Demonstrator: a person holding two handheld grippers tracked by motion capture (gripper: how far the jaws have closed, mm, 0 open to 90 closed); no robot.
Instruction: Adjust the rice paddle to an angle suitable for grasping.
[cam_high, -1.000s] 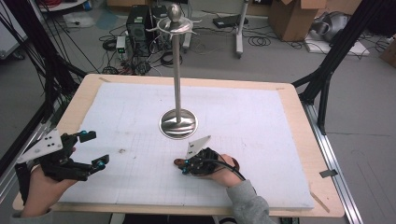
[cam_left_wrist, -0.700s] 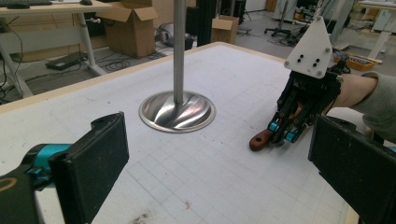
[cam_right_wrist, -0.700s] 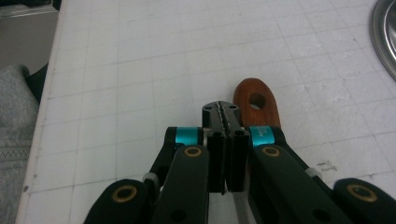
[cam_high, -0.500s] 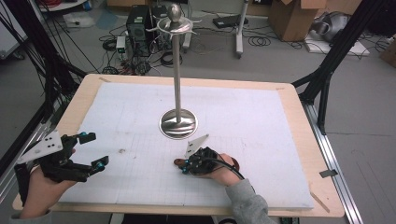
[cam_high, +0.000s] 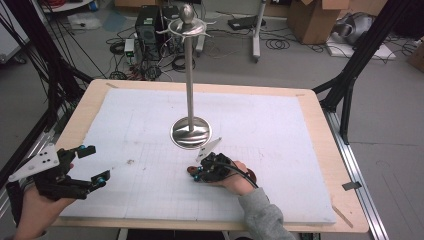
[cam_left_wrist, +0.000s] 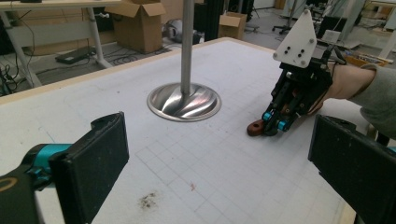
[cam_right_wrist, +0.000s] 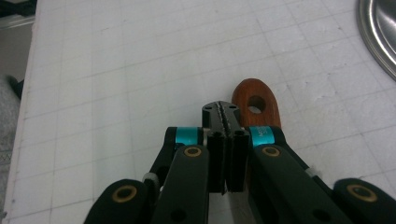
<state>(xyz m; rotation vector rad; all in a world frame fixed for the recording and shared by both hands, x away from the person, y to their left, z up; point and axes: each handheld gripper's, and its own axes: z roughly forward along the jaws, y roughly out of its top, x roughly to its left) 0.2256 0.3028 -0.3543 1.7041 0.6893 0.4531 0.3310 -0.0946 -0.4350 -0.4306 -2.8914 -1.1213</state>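
Wooden handle (cam_right_wrist: 254, 105): reddish-brown, with a hole through its rounded end; it lies on the white mat near the bench's front edge, in front of the metal stand's base.
Change from earlier: none to see; both hands, the handle and the stand sit where they were a second ago.
Right gripper (cam_right_wrist: 226, 114): jaws pressed fully together, nothing between them; the handle lies just beside the right jaw, under the gripper's body, and I cannot tell whether they touch.
Left gripper (cam_high: 92, 165): jaws wide apart, holding nothing, near the bench's front left corner, well apart from the handle.
Metal stand (cam_high: 190, 131): upright pole on a round base, mid-bench.
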